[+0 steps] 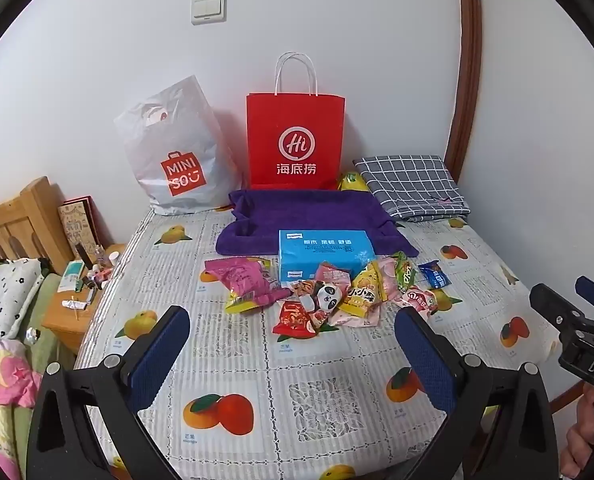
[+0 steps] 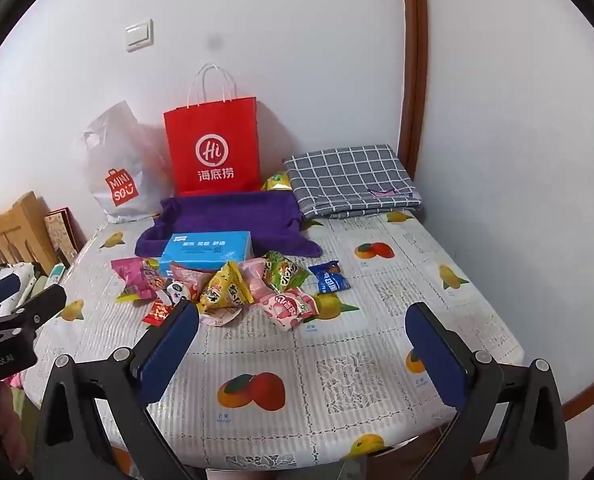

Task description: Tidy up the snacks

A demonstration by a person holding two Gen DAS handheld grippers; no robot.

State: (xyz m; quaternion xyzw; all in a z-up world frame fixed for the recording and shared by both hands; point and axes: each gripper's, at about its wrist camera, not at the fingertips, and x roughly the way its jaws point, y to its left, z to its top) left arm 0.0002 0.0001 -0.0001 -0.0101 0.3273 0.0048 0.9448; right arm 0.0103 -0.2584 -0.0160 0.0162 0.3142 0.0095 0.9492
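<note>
Both grippers hover low over table w/ fruit-print plastic cloth (image 1: pixel 297 360): left gripper (image 1: pixel 293 344) & right gripper (image 2: pixel 303 344), blue textured pads spread wide, nothing held. Snacks (image 1: pixel 329 296), crinkly foil packets, heaped mid-table, touching blue tissue box (image 1: pixel 325 254) on fuzzy purple towel (image 1: pixel 309 212). Behind: stiff red paper bag (image 1: pixel 295 140), soft white plastic bag (image 1: pixel 173 152), folded checked cloth (image 1: pixel 411 186).

A yellow-green packet (image 1: pixel 352 181) pokes out at one o'clock behind the purple towel (image 1: pixel 309 216), mostly hidden; its label is unreadable.
</note>
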